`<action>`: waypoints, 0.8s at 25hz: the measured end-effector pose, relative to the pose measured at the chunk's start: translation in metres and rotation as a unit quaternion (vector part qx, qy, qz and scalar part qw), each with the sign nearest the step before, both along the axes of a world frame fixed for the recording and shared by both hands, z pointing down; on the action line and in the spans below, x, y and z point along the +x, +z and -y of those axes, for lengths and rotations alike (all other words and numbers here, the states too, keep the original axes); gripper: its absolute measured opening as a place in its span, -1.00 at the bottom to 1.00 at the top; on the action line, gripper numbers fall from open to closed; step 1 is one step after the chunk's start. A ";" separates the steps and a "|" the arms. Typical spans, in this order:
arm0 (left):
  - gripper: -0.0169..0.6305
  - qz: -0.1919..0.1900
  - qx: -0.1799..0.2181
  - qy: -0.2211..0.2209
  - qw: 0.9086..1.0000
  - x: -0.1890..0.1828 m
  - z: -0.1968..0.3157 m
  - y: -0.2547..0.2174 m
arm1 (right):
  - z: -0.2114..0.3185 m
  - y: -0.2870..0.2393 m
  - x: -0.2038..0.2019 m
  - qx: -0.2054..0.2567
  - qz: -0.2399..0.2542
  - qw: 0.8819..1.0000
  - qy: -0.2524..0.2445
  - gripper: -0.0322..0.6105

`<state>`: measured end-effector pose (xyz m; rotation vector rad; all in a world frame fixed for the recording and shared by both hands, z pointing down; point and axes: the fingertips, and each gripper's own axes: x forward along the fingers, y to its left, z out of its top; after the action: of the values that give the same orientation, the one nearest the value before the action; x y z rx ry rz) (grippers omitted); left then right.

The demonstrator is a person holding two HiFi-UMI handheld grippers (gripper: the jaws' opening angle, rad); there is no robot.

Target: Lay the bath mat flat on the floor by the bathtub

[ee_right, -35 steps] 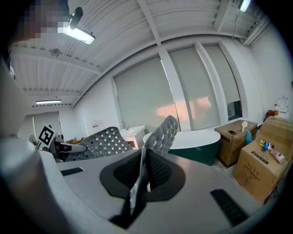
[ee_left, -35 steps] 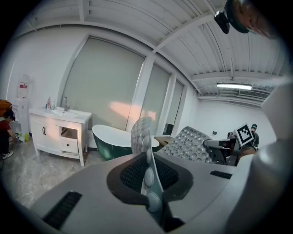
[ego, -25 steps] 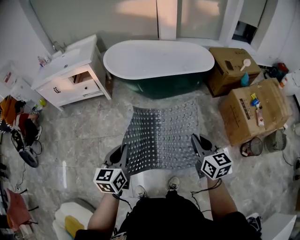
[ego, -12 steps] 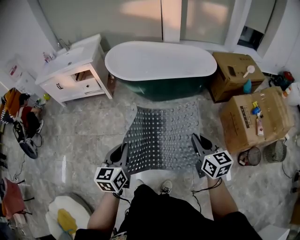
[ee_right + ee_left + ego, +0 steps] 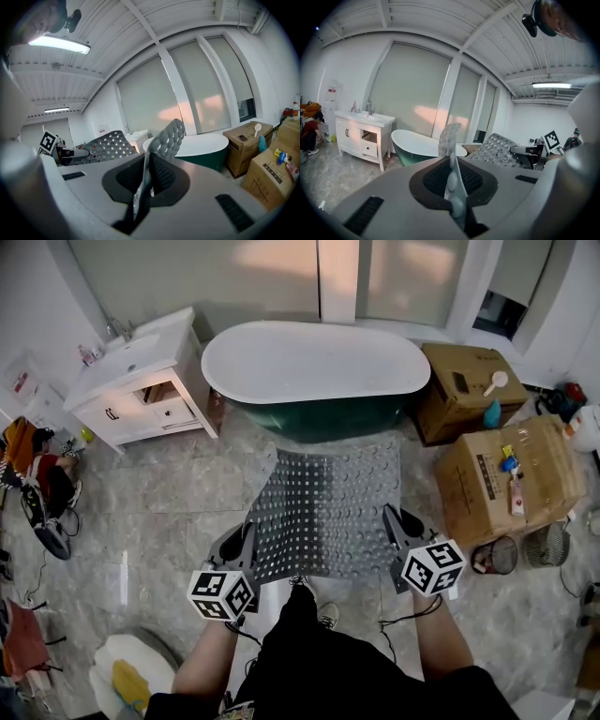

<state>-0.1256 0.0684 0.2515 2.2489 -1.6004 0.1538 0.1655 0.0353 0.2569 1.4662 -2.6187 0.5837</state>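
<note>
Grey bath mat: a translucent, perforated sheet studded with suction cups. It is held up in front of the person, spread between the two grippers. Its far edge points toward the bathtub; whether that edge touches the floor cannot be told.
Left gripper: the fingers are closed on the mat's near left corner. The left gripper view shows the thin edge pinched between them and flopping upward beyond.
Right gripper: the fingers are clamped on the near right corner. In the right gripper view the mat stands on edge between them.
Handling: judged light and very limp, since its far left corner curls over. It is probably rubbery enough not to slide out of the fingers, and not fragile.
Where to hold: the two near corners, well apart, look like the right places. Holding there keeps the sheet stretched so it can go down without folding.
Next move: likely lowering the far edge first beside the tub, then the near edge.
Risk: a curled corner could tuck under, and cardboard boxes stand near on the right.
</note>
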 end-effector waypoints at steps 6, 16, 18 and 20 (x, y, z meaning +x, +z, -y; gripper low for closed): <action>-0.86 -0.008 -0.003 0.006 1.000 -0.003 0.037 0.011 | 0.032 0.006 0.000 -0.007 -0.008 1.000 0.009 -0.81; -0.86 -0.013 -0.013 0.008 1.000 -0.035 0.120 0.039 | 0.114 0.032 -0.024 -0.026 -0.017 0.999 0.022 -0.81; -0.86 -0.014 -0.015 0.006 1.000 -0.042 0.139 0.045 | 0.133 0.040 -0.028 -0.031 -0.019 0.999 0.025 -0.81; -0.86 -0.014 -0.017 0.004 1.000 -0.048 0.159 0.052 | 0.151 0.049 -0.031 -0.036 -0.023 0.999 0.028 -0.81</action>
<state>-0.1735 -0.0904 0.3035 2.2238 -1.5629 0.1503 0.1345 -0.1158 0.3055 1.5182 -2.5017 0.6364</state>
